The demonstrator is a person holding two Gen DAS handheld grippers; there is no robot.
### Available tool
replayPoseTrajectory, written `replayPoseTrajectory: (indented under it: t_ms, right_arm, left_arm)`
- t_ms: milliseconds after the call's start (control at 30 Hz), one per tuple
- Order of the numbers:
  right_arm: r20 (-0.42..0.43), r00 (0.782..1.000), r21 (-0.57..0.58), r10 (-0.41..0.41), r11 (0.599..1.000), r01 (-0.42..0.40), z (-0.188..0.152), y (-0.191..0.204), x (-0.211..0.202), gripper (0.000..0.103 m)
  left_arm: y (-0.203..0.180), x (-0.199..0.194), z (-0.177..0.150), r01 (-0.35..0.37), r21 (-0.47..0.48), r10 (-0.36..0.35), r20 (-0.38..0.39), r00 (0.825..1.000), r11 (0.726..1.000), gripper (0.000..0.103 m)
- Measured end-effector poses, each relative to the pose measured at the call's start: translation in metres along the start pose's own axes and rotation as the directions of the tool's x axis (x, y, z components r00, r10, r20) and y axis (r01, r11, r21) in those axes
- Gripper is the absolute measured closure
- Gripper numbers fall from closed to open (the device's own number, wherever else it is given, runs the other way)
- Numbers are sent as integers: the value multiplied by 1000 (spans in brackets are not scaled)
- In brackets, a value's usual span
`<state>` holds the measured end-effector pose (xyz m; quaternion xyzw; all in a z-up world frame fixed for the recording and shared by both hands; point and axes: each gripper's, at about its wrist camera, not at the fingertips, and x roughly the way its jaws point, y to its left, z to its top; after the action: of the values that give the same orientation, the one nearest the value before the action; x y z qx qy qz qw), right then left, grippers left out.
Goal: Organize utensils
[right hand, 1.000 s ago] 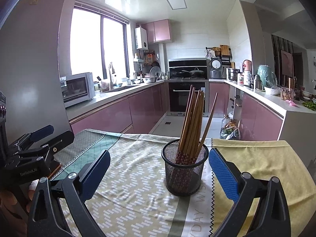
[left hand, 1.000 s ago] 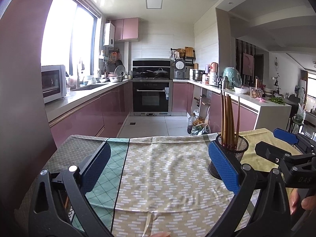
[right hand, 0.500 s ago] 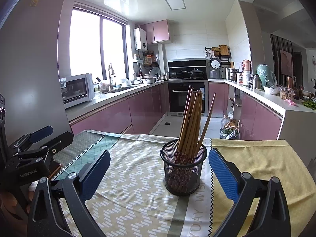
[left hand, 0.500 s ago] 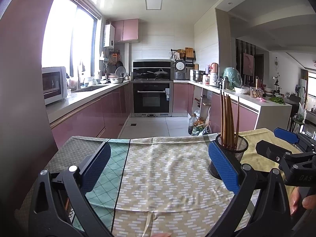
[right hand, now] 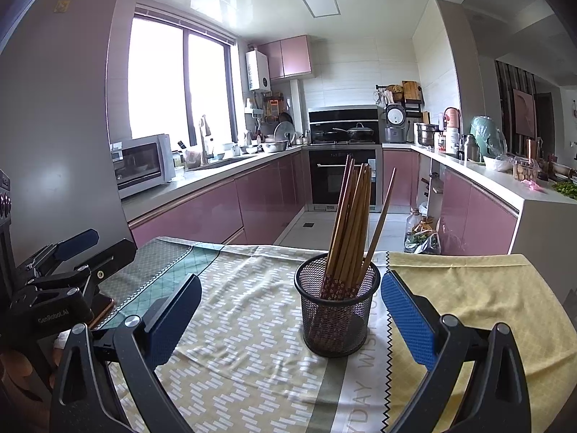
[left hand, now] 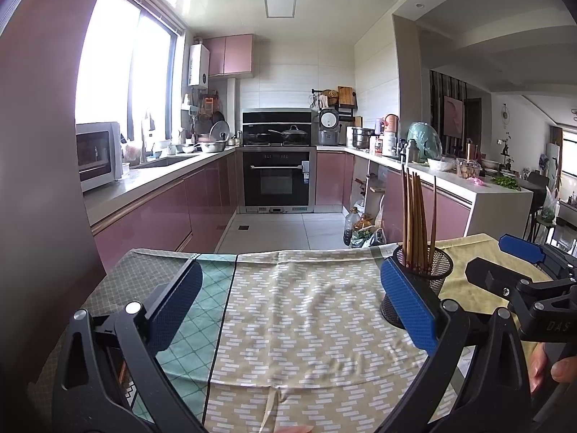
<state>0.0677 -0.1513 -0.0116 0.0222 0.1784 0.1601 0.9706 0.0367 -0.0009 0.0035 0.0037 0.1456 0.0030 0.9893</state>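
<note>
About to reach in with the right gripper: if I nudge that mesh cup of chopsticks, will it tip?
Probably tippy: the chopsticks stand far above the mesh cup and lean, so weight sits high. The open mesh looks light, and the wrinkled tablecloth may snag its base.

Both views have crept slightly nearer the mesh cup.

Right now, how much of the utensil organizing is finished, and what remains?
Done, it seems: the chopsticks stand together in the mesh holder on the tablecloth. In hand: nothing; the left gripper and the right gripper are both open and empty, the right one lined up on the holder. Left: I see no loose utensils on the cloth, so perhaps only moving the holder.
</note>
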Motion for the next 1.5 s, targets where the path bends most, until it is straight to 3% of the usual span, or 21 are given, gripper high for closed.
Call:
replayPoseTrajectory:
  t_ms: [1500]
  right_arm:
    - [0, 1000, 15, 0, 1000, 0, -3, -2, 4, 6]
  left_arm:
    - [-1, 2, -1, -7, 4, 7, 3, 1000, 1000, 6]
